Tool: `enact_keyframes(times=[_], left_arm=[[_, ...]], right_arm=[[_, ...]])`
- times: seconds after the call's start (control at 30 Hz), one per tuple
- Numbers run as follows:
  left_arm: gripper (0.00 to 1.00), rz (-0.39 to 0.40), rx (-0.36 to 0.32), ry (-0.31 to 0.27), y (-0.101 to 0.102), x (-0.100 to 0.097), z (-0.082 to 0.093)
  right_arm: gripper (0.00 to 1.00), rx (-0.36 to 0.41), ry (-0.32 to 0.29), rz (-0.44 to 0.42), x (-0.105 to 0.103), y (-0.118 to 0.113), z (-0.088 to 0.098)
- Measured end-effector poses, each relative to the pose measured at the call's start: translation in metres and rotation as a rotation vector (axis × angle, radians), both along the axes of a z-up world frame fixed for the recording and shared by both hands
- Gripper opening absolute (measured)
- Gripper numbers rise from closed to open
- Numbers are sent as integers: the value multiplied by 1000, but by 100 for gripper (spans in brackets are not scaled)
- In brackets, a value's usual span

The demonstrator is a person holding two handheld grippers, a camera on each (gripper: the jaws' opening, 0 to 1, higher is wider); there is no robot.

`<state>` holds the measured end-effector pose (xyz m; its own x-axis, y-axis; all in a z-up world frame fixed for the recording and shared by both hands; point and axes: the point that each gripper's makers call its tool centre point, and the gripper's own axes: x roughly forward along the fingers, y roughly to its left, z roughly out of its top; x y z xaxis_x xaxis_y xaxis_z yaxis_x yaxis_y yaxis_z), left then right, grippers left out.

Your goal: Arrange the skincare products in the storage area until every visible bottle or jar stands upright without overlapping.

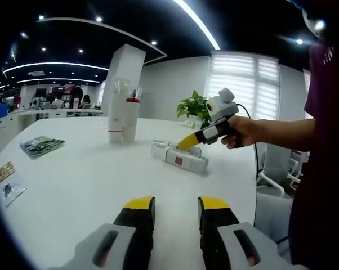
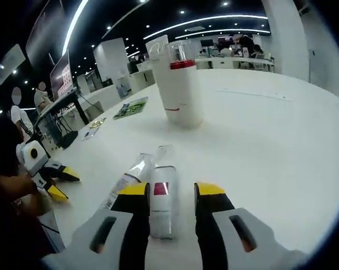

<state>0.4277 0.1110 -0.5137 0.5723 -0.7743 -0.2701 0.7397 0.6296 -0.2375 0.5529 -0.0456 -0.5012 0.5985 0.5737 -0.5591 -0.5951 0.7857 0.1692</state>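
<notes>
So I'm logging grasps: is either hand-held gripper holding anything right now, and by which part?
Nothing is held. The right hand-held gripper is open, jaws either side of the lying bottle's body, not closed. The left hand-held gripper is open over bare table.

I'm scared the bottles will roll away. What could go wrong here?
The right gripper has its fingers either side of one lying bottle. A clear-capped bottle lies right beside it, so closing might bump it and send it rolling. Lifted by its side, the round bottle could slip or tip. The two upright bottles stand close by and might get knocked.
</notes>
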Motion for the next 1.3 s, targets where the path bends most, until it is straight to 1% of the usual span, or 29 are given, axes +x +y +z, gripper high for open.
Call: enact_keyframes(times=[0.17, 0.27, 0.3, 0.43, 0.5, 0.53, 0.6, 0.63, 0.67, 0.7, 0.73, 0.8, 0.83, 0.93, 0.97, 1.07, 1.1, 1.17, 1.2, 1.27, 1.3], left_arm=[[31, -1, 0, 0, 0, 0, 0], [31, -1, 0, 0, 0, 0, 0], [31, -1, -1, 0, 0, 0, 0], [31, 0, -1, 0, 0, 0, 0], [31, 0, -2, 0, 0, 0, 0], [31, 0, -2, 1, 0, 0, 0], [31, 0, -1, 0, 0, 0, 0], [31, -1, 0, -1, 0, 0, 0], [31, -1, 1, -2, 0, 0, 0], [31, 0, 1, -3, 0, 0, 0], [31, 1, 0, -3, 0, 0, 0], [30, 2, -1, -1, 0, 0, 0], [30, 3, -1, -2, 0, 0, 0], [30, 5, -2, -3, 1, 1, 1], [30, 6, -4, -2, 1, 1, 1], [30, 11, -27, 18, 1, 2, 2], [30, 18, -35, 27, 2, 2, 3], [30, 58, -67, 61, 6, 7, 4], [29, 97, -86, 70, 10, 12, 4], [28, 123, -100, 77, 14, 15, 6], [28, 133, -120, 84, 15, 16, 9]], right_arm=[[31, -35, -15, 34, 1, 1, 1], [31, -86, -32, 73, 3, 6, 3], [31, -114, -36, 89, 4, 8, 3], [30, -175, -46, 153, 10, 14, 0], [30, -212, -38, 190, 10, 17, -3], [30, -218, -32, 200, 10, 19, -5], [29, -242, 10, 252, 6, 24, -12], [27, -256, 25, 265, 5, 23, -14], [25, -265, 9, 257, 8, 24, -15], [24, -292, 6, 266, 8, 22, -17], [24, -303, 4, 277, 8, 23, -18], [22, -305, -10, 274, 10, 24, -17], [21, -306, 4, 275, 9, 23, -18], [20, -296, 9, 275, 7, 23, -18], [20, -273, 22, 269, 6, 23, -18], [20, -239, 19, 241, 7, 22, -16], [19, -235, 6, 232, 7, 22, -15], [19, -224, -22, 214, 8, 21, -9], [19, -221, -34, 206, 8, 20, -7], [19, -219, -67, 190, 9, 18, 2], [19, -202, -89, 186, 8, 18, 10]])
